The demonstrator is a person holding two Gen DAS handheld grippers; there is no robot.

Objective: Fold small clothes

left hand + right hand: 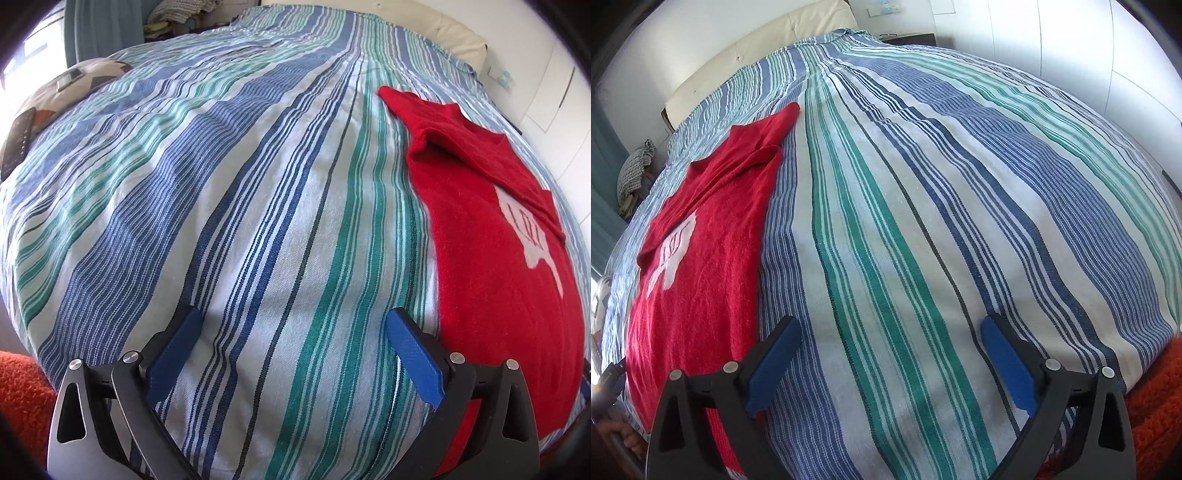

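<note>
Your red sweater [491,266] lies flat on the striped bedspread [229,221], print side up, its hem toward you and its neck toward the headboard [746,55]. It sits between your two hands, which suits a fold started from both sides at once. One sleeve is already laid across the chest and covers part of the pale print; the other sleeve stretches away from the sweater toward the headboard, so I judge the fold has begun and that far sleeve is what remains before the body gets doubled over.

Your left gripper [291,332] hovers just to the left of the sweater, jaws spread wide with only bedspread between them. Your right gripper [888,339] hovers just to the sweater's right, equally wide and empty. Neither holds any cloth, and both tilt down at the bed, ready to pinch an edge.

Little stands in your way. Well left of the sweater, at the bed's edge, lie a patterned cushion [74,85] and a dark flat object, possibly a remote [16,144]; the lens distorts it too much to be sure. An orange rug [1156,402] shows below the bed on the sweater's right. The bedspread beside the sweater is free for the finished fold.
</note>
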